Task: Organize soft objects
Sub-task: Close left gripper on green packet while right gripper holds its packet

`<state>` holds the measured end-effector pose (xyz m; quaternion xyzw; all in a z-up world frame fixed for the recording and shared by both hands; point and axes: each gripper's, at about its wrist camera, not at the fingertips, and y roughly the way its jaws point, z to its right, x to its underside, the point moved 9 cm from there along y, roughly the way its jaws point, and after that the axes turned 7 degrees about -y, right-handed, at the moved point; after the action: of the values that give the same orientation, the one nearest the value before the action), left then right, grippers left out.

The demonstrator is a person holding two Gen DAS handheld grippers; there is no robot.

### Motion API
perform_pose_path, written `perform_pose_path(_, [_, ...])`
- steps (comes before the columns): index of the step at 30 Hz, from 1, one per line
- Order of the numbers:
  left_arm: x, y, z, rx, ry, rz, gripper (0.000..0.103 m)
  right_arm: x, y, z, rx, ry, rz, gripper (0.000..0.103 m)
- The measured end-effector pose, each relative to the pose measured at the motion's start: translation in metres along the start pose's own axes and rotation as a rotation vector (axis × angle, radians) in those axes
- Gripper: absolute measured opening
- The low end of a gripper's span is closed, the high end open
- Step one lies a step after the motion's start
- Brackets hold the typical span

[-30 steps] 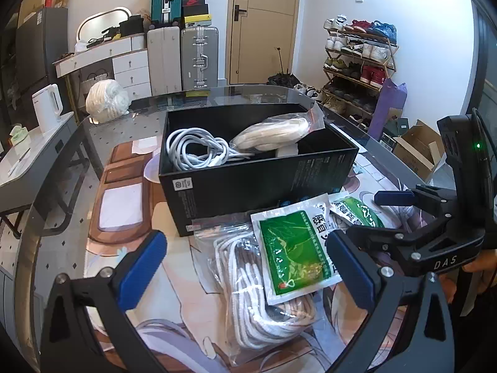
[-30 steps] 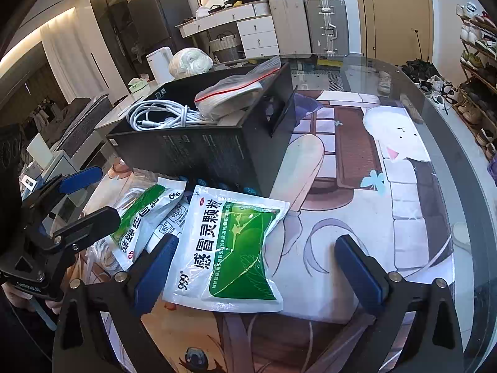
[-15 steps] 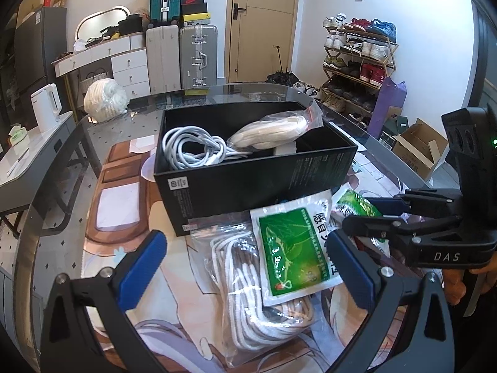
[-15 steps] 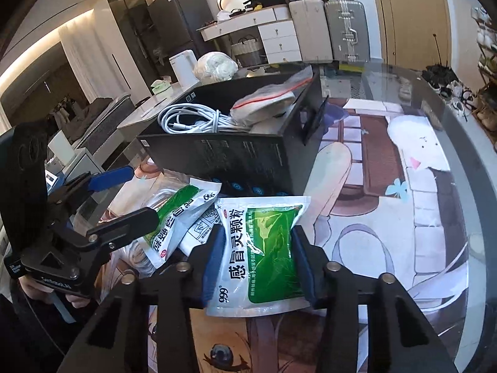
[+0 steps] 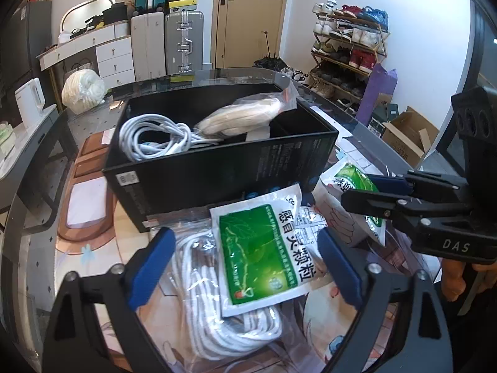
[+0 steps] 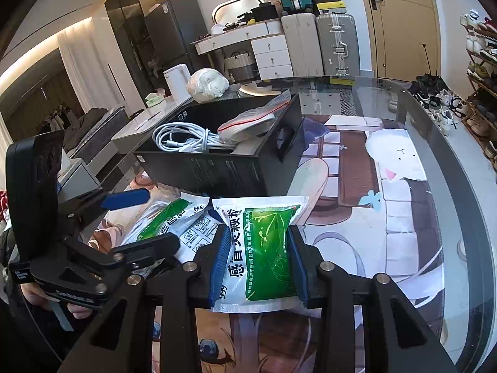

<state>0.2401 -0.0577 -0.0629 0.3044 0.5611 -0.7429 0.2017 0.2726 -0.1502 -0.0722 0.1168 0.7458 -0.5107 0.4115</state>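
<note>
My right gripper (image 6: 259, 264) is shut on a green-and-white medicine pouch (image 6: 267, 248), lifted slightly off the table; the gripper also shows in the left wrist view (image 5: 366, 192) holding that pouch (image 5: 351, 177). My left gripper (image 5: 245, 267) is open above a second green pouch (image 5: 264, 248), which lies on a bagged white rope (image 5: 217, 310). The left gripper also appears in the right wrist view (image 6: 146, 223) over that pouch (image 6: 167, 220). The black box (image 5: 217, 168) holds a white cable (image 5: 152, 140) and a bagged cream item (image 5: 245, 118).
A glass table with an illustrated mat (image 6: 388, 186) carries everything. A white bundle (image 5: 82, 90) sits at the table's far left edge. Suitcases (image 5: 183, 40), a shoe rack (image 5: 348, 49) and a cardboard box (image 5: 407, 136) stand beyond the table.
My right gripper closed from wide open onto the green pouch and raised it a little. My left gripper stayed open and shifted slightly toward the second pouch.
</note>
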Motion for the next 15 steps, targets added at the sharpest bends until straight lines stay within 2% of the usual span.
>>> perform_pose_path(4, [0.002,0.004,0.004,-0.026,0.036,-0.005,0.075,0.002,-0.003,0.003,0.000,0.006,0.002,0.037])
perform_pose_path(7, [0.003,0.001,0.009,-0.005,0.049,0.003,0.051,0.003,-0.004,0.005,0.002,0.009,0.002,0.037])
perform_pose_path(11, [0.002,-0.003,0.011,0.002,0.065,0.020,0.044,0.003,-0.005,0.005,0.003,0.005,0.009,0.037])
perform_pose_path(15, [0.001,-0.007,0.012,0.016,0.062,0.033,0.042,0.001,-0.007,0.003,0.004,-0.003,0.016,0.037])
